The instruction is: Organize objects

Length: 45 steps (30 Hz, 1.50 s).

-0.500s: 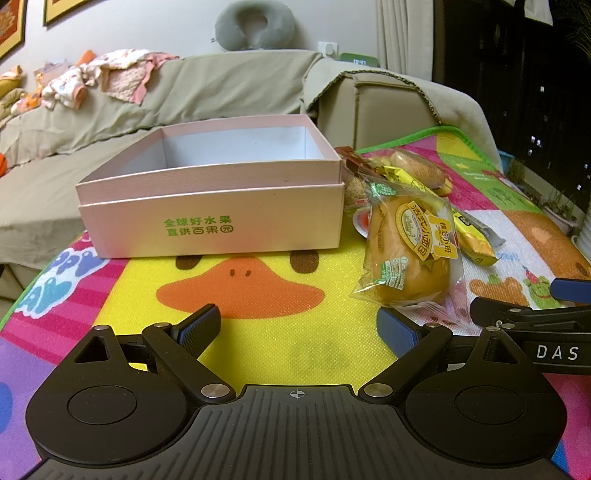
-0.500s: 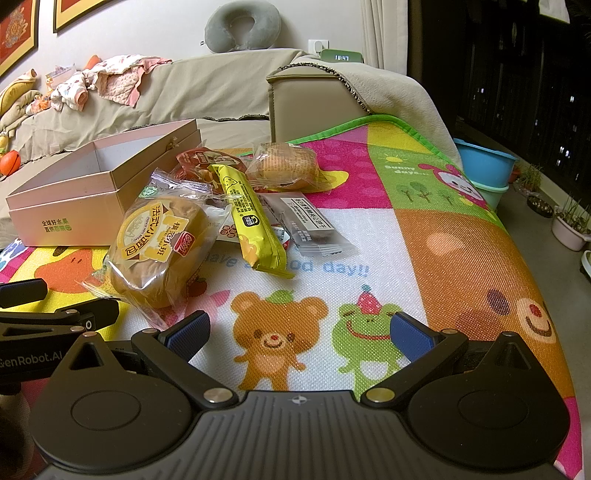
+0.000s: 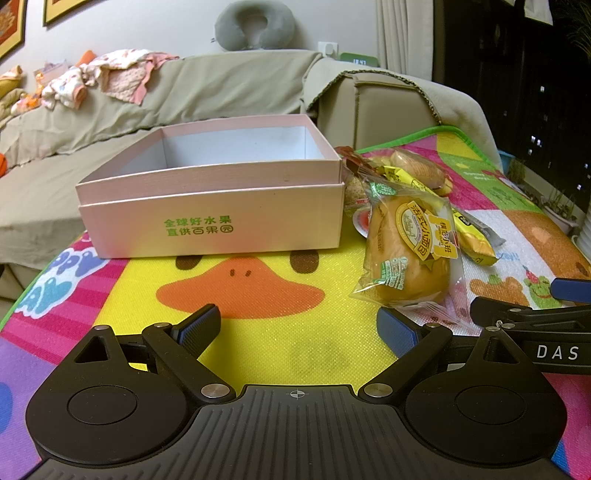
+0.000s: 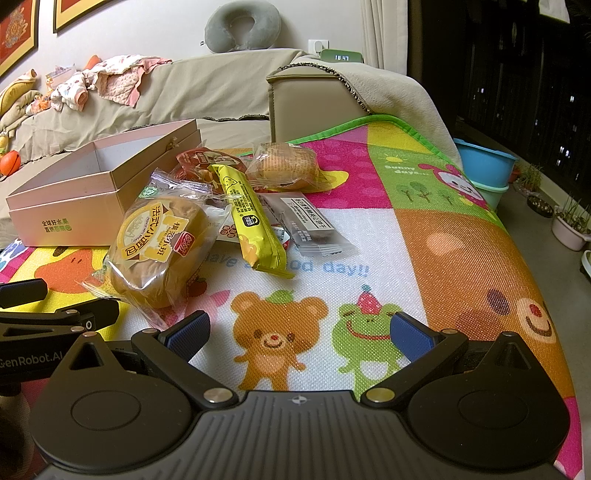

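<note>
Pink box (image 3: 210, 206): open-topped, white interior, nothing visible inside; it stands directly ahead of the left gripper (image 3: 297, 326), on the far edge of the play mat (image 3: 258, 343). Snack packets lie in a loose pile just right of the box, ahead and left of the right gripper (image 4: 301, 330). Nearest is the bagged bread bun (image 4: 159, 247), just beyond the gap between the two grippers. Behind it lie a yellow bar wrapper (image 4: 247, 221), a grey sachet (image 4: 314, 229), a second wrapped bun (image 4: 284, 166) and a red packet (image 4: 199, 162). Both grippers have fingers spread wide apart, holding nothing, above the mat. Beyond the mat: a covered sofa (image 3: 184, 96) with clothes (image 3: 110, 74), a neck pillow (image 4: 242, 26), a blue basin (image 4: 484, 162).
</note>
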Each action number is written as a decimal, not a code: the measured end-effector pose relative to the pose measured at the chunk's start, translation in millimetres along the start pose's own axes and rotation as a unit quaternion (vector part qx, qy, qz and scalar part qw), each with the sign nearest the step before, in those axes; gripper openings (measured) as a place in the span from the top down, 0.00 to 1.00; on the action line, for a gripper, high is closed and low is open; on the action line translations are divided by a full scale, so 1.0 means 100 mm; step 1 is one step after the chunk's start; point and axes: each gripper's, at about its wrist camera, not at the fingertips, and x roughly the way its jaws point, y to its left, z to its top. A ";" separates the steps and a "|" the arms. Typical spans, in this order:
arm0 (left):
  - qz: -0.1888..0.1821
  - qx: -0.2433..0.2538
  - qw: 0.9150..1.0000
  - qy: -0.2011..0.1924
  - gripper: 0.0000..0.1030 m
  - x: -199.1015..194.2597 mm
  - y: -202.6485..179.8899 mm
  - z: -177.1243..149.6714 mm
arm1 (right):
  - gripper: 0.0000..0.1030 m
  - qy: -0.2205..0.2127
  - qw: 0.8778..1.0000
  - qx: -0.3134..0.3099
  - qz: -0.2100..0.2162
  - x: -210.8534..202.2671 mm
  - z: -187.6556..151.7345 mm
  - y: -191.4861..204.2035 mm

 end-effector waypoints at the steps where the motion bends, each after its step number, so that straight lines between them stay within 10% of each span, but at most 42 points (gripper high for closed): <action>1: 0.000 0.000 1.000 0.000 0.07 0.00 0.00 0.00 | 0.00 0.000 1.000 0.000 0.000 0.00 0.00 0.00; 32: 0.003 0.003 1.000 0.000 0.06 -0.02 -0.03 -0.04 | 0.00 0.001 1.000 0.003 0.003 0.02 0.01 -0.02; 45: 0.004 0.004 1.000 0.000 0.06 -0.05 -0.02 -0.05 | 0.00 0.070 0.998 -0.005 0.005 0.04 0.15 0.01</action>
